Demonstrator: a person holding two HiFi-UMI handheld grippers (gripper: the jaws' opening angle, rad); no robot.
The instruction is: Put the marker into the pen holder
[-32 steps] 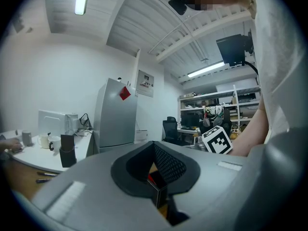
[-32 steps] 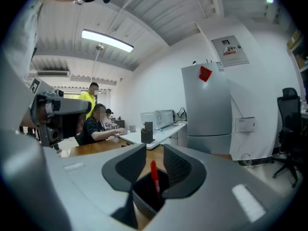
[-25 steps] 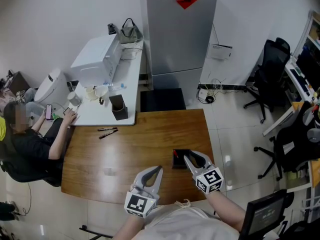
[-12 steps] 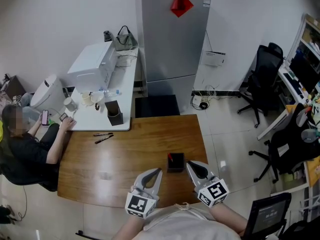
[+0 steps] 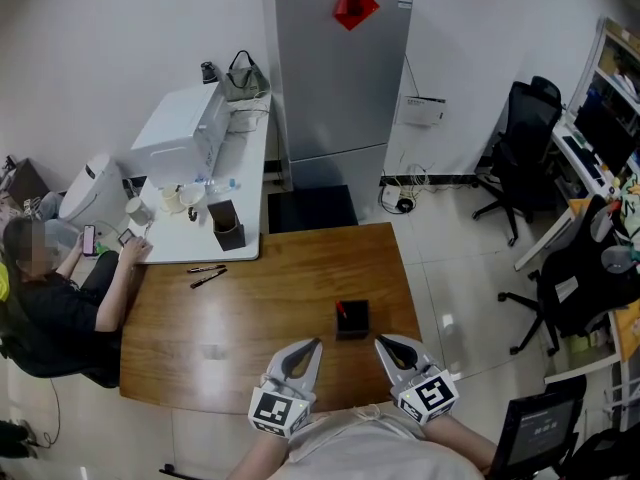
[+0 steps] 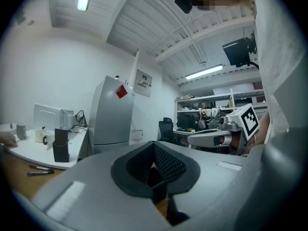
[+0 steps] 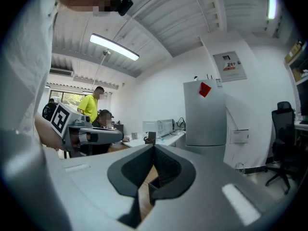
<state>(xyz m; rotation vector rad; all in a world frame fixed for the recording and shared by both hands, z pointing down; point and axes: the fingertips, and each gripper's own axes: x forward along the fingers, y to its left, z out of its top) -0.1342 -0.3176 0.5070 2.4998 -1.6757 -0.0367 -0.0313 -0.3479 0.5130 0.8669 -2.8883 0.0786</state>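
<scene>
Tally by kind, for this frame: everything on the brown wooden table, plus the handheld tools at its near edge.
pen holder: 1
red-tipped marker standing in it: 1
loose pens: 2
left tool and right tool, both shut and empty: 2
Total: 6

I look down on a wooden table [image 5: 260, 308] standing on a pale tiled floor [image 5: 450, 258]. A white desk [image 5: 182, 230] meets its far left corner, beside a tall grey fridge [image 5: 335, 78] against the white wall [image 5: 100, 48]. Black office chairs [image 5: 520, 133] stand at right, and a strip light [image 7: 114, 47] glows overhead.
</scene>
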